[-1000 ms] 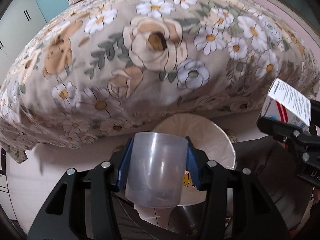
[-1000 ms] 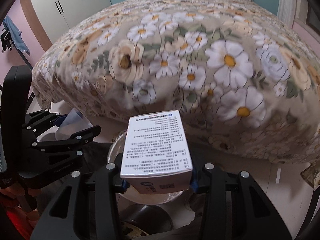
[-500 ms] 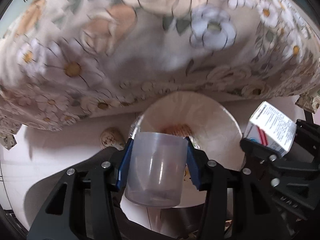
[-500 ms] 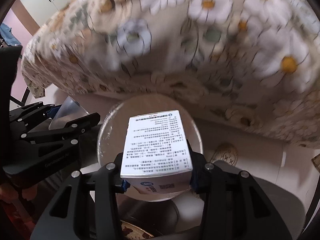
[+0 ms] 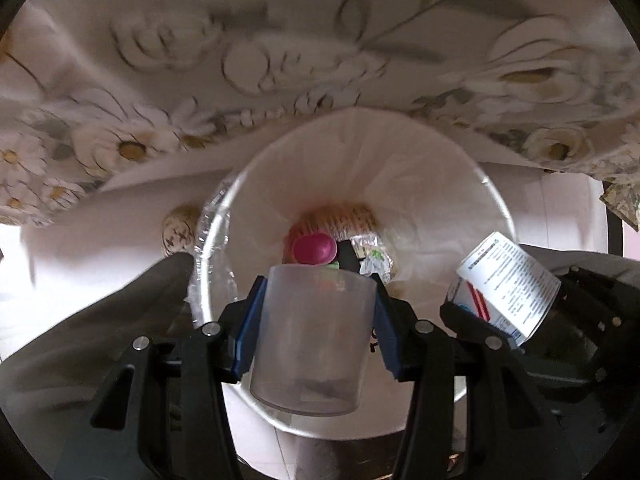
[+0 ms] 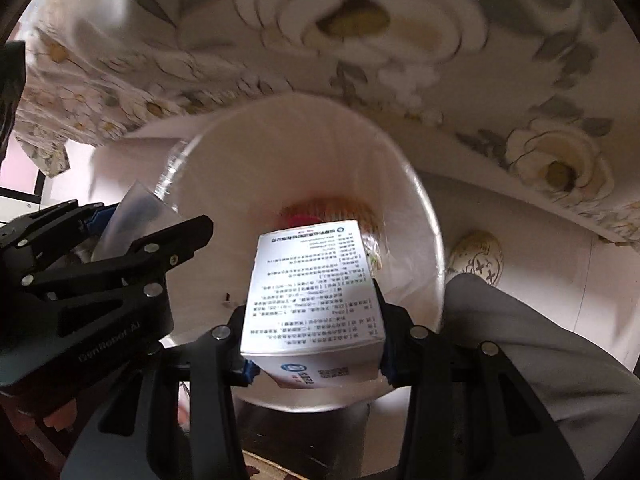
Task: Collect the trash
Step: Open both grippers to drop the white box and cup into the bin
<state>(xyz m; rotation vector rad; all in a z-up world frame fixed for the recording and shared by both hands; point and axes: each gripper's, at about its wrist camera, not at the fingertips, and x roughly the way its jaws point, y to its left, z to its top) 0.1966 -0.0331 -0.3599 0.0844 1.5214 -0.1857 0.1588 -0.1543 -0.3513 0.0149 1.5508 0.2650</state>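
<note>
My left gripper (image 5: 316, 320) is shut on a clear plastic cup (image 5: 312, 340) and holds it over the mouth of a white-lined trash bin (image 5: 460, 184). My right gripper (image 6: 314, 332) is shut on a white printed carton (image 6: 312, 300), also above the bin (image 6: 400, 168). The carton shows at the right in the left wrist view (image 5: 508, 284), and the cup at the left in the right wrist view (image 6: 132, 216). Trash lies at the bin's bottom, with a pink lid (image 5: 314, 249) and foil wrappers (image 5: 372, 256).
A floral bedspread (image 5: 280, 60) hangs just behind the bin and fills the top of both views (image 6: 360, 40). A patterned slipper (image 5: 180, 232) lies on the pale floor by the bin (image 6: 478, 258). A grey trouser leg (image 6: 520, 340) is close on the near side.
Both grippers have tipped downward and moved over the bin. The bin's opening now fills the view and its contents show. The cup and the carton stay gripped.
</note>
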